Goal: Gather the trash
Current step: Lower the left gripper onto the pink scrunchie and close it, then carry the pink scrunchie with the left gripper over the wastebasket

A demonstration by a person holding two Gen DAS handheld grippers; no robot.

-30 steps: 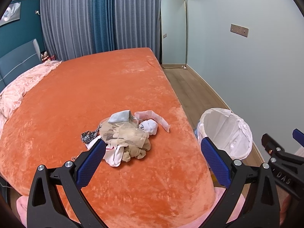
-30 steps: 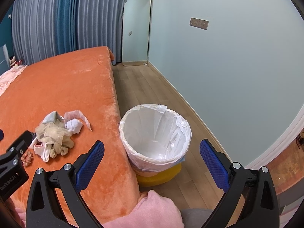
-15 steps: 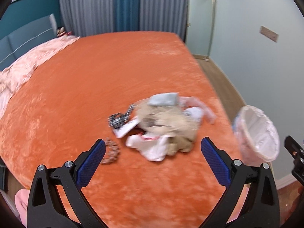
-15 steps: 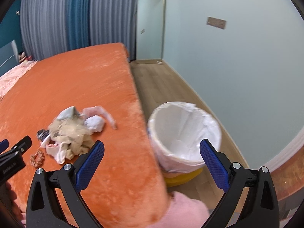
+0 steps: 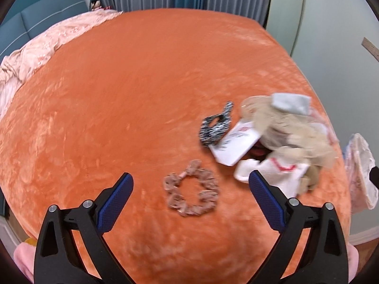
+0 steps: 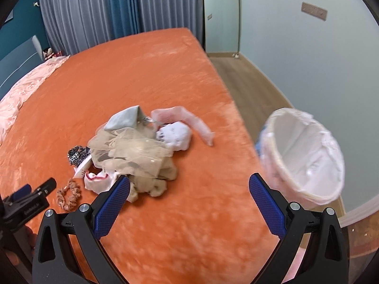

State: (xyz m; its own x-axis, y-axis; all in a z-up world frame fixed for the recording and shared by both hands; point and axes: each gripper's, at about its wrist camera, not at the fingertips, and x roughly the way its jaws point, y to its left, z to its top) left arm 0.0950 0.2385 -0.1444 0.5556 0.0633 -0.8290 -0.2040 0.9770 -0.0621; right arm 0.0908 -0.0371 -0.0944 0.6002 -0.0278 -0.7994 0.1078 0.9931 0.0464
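Observation:
A heap of trash (image 6: 139,151) lies on the orange bed (image 6: 118,75): beige netting, a grey piece, white paper, a crumpled white wad (image 6: 175,136) and a pink strip (image 6: 189,120). The heap also shows in the left wrist view (image 5: 284,137), with a white card (image 5: 236,146). A pink scrunchie (image 5: 190,195) lies between my left gripper's (image 5: 190,195) open jaws, just ahead. A leopard-print scrunchie (image 5: 216,124) lies beyond it. My right gripper (image 6: 189,189) is open and empty, above the bed just right of the heap. A white-lined trash bin (image 6: 303,156) stands on the floor right of the bed.
A pink quilt (image 5: 47,45) covers the bed's far left by the blue headboard. Grey and blue curtains (image 6: 113,9) hang behind. A tall mirror (image 6: 221,16) leans on the far wall. Wood floor (image 6: 251,90) runs between bed and wall.
Both grippers have swung left over the bed. The left one moved close over the pink scrunchie; the heap shifted to its right. The bin moved to the right edge of the right view.

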